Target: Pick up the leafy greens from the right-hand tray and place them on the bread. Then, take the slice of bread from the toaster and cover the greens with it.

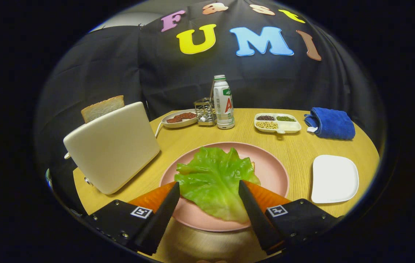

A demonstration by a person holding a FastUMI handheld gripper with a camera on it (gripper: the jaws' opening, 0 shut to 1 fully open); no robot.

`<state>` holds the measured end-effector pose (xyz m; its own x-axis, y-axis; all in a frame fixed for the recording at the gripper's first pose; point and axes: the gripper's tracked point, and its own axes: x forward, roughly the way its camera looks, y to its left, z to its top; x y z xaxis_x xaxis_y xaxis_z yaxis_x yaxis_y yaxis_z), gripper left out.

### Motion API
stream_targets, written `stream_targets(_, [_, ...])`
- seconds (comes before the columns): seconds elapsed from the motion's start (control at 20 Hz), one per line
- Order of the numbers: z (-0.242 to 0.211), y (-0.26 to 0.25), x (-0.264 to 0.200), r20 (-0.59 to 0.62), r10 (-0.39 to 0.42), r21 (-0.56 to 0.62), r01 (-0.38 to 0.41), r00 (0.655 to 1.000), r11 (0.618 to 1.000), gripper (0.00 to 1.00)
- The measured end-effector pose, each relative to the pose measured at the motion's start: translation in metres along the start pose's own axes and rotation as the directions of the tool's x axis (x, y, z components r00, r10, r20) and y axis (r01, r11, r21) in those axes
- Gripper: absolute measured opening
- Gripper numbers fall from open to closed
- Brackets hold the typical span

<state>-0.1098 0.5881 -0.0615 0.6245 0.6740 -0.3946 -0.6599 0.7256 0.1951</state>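
At the bottom of the frame the claw (209, 188) is hanging with fingers apart, flanking the crinkled green lettuce leaf (214, 179) lying on the round pink plate (271, 171). Left of centre, a slice of bread (102, 108) is standing in the cream toaster (114, 146) on the wooden tabletop (295, 146).

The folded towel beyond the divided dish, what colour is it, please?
Blue; the folded towel shows clearly in the gripper view.

round wooden table (178, 140) | on it: toaster (114, 148), pink plate (273, 171), white tray (334, 178), blue towel (330, 123), bottle (223, 104)
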Motion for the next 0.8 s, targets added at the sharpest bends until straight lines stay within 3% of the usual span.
stream_targets(0.15, [0.018, 0.005, -0.006, 0.046, -0.030, -0.052, 0.032, 0.999, 0.998, 0.99])
stream_targets(0.4, [0.059, 0.034, -0.019, 0.137, -0.010, -0.067, 0.019, 0.991, 0.998, 0.98])
stream_targets(0.8, [0.105, 0.106, -0.029, 0.221, 0.100, -0.033, -0.095, 0.970, 0.995, 0.98])
